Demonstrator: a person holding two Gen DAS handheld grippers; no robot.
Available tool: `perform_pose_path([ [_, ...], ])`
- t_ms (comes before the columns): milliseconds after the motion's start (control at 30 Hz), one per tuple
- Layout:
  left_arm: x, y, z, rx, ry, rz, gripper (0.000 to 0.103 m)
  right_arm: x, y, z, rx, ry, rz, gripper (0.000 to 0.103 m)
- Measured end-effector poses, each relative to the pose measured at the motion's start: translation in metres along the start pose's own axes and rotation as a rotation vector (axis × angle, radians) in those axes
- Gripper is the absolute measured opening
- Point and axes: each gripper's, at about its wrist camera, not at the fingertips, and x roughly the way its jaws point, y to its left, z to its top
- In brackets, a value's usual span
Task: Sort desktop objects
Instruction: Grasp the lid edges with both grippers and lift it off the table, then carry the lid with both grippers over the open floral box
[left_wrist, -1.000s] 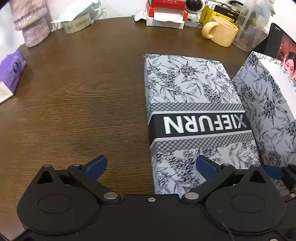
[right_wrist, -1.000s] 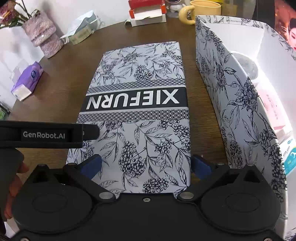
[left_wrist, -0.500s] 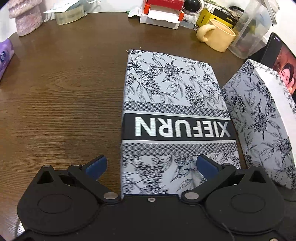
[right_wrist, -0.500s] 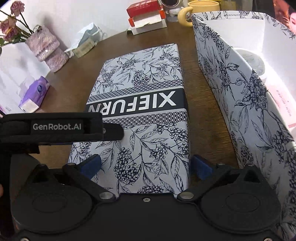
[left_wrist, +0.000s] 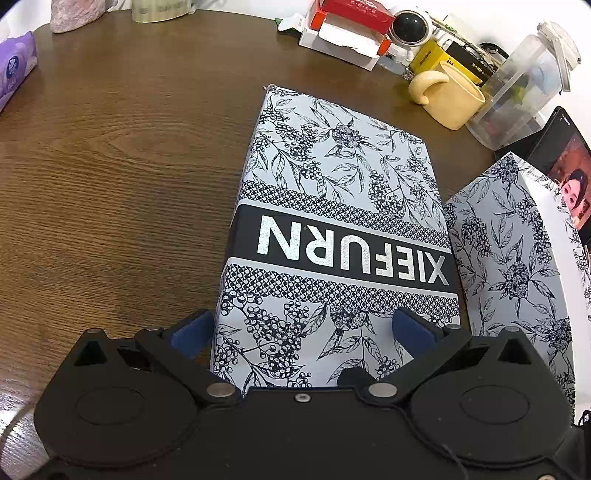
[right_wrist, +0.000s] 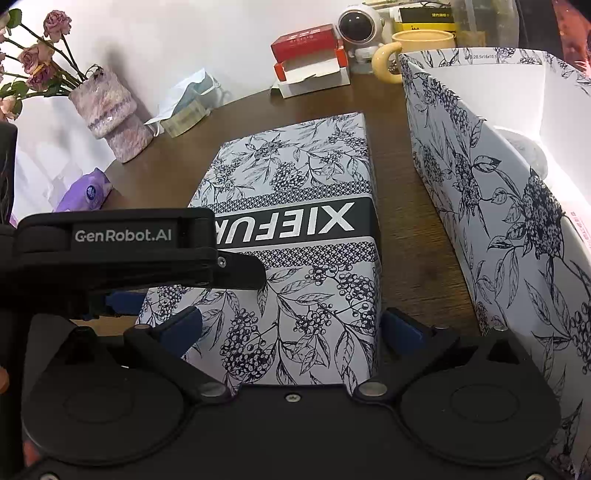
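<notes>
Cardboard printed with dark leaves and berries fills the middle of both wrist views: the box lid (left_wrist: 332, 236), branded XIEFURN, lies flat on the brown worktop (left_wrist: 110, 155) with its near end between both pairs of blue pads. The left gripper (left_wrist: 303, 328) has its jaws spread wide, one pad just outside the lid's left edge and the other over its top towards the right, gripping nothing. The right gripper (right_wrist: 291, 325) is likewise spread, its jaws straddling the lid's near end with a pad close to each long side (contact cannot be made out).

At the right of the right wrist view stands the open box base (right_wrist: 480, 192) in the same print, its white inside showing some contents, just beside the lid with a strip of worktop between. Both tools probably meet at the same end because the lid is wide and light, so two holds would keep it level when it goes over the base.

Along the top of the frame sit a yellow mug (left_wrist: 450, 96) and a red carton (left_wrist: 347, 33), well apart from the lid.
</notes>
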Motion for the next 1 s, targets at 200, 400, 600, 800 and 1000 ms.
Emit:
perform_pose_path([
  [200, -0.007, -0.008, -0.008, 0.038, -0.030, 0.050, 0.103, 0.000, 0.006, 0.003, -0.008, 0.026, -0.002, 0.103],
  [400, -0.033, 0.007, -0.016, 0.007, -0.056, 0.040, 0.103, -0.024, 0.023, -0.001, -0.083, -0.006, 0.031, 0.103],
  [600, -0.072, 0.031, -0.039, -0.014, -0.095, 0.051, 0.103, -0.056, 0.048, -0.017, -0.137, -0.024, 0.064, 0.103],
  [800, -0.117, 0.058, -0.069, -0.019, -0.144, 0.063, 0.103, -0.094, 0.070, -0.048, -0.162, -0.057, 0.088, 0.103],
  [1000, -0.155, 0.063, -0.109, 0.028, -0.168, 0.070, 0.103, -0.136, 0.086, -0.087, -0.144, -0.084, 0.079, 0.103],
])
